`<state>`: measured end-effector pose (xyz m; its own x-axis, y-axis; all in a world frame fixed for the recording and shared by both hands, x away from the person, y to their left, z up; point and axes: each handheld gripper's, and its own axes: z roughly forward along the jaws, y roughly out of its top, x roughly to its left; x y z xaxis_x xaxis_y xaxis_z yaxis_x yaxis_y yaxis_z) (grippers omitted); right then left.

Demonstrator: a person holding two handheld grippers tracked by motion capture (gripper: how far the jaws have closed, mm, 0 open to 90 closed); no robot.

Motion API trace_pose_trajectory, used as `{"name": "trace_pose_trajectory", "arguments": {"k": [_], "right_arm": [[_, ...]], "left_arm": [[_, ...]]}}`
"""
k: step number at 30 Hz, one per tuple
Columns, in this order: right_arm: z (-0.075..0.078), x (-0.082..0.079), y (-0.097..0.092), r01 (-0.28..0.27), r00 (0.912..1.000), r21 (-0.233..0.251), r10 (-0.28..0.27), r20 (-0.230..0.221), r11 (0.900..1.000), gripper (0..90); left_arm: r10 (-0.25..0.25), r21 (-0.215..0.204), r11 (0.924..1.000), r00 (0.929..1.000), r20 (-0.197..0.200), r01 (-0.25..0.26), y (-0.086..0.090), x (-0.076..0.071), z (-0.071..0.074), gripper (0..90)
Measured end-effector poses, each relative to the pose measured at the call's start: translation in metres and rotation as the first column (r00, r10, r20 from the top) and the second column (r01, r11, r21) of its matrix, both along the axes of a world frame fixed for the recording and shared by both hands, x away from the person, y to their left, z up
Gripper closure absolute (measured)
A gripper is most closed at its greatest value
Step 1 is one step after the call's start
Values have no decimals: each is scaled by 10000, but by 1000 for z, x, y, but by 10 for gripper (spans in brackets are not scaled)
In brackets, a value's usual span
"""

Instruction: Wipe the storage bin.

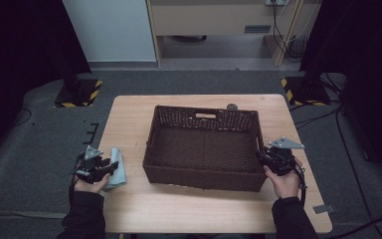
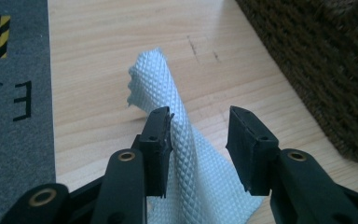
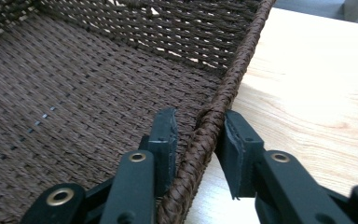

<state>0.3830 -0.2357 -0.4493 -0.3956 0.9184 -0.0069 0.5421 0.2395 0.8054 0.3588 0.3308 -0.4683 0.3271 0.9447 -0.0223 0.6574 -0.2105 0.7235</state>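
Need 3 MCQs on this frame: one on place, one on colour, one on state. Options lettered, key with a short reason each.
1. Where does the cloth lie?
A. in the basket
B. on the table, left of the basket
C. on the floor

2. What colour is the basket?
A. dark brown
B. white
C. red

3. How does the right gripper stand at the basket's rim?
A. well apart from it
B. astride it, one jaw inside, one outside
C. flat on the basket's floor

Key: 1 B, the high view shows the pale blue cloth on the table by the left gripper. 2 A, the weave is dark brown in every view. 3 B, the right gripper view shows the rim between the jaws.
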Motion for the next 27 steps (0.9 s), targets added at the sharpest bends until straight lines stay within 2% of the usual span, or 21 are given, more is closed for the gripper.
{"name": "trace_pose_trajectory", "arguments": {"k": [7, 9, 11, 15, 19, 22, 27], "right_arm": [[0, 6, -3, -75, 10000, 116, 75, -18, 9999, 686], [1, 5, -3, -22, 10000, 83, 22, -53, 10000, 641], [4, 1, -4, -7, 9999, 91, 6, 109, 10000, 603], [10, -5, -6, -118, 9995, 314, 108, 308, 9994, 602], [10, -10, -6, -156, 9995, 199, 151, 264, 9997, 638], [11, -10, -6, -117, 9998, 249, 113, 162, 9996, 668], [10, -9, -5, 97, 9998, 296, -102, 162, 9995, 703]], "left_arm": [[-254, -89, 9996, 9986, 464, 259, -1, 7, 19, 585], [-339, -208, 9992, 9979, 558, 351, -6, 9, 26, 587], [-421, -282, 9986, 9972, 621, 439, -11, 11, 30, 587], [-706, -479, 9961, 9942, 807, 746, -28, 14, 40, 588], [-1000, -775, 9912, 9902, 979, 1077, -48, 19, 50, 578], [-1194, -767, 9887, 9862, 1150, 1287, -62, 22, 55, 583], [-1501, -784, 9842, 9830, 1057, 1587, -79, 28, 54, 614]]}}
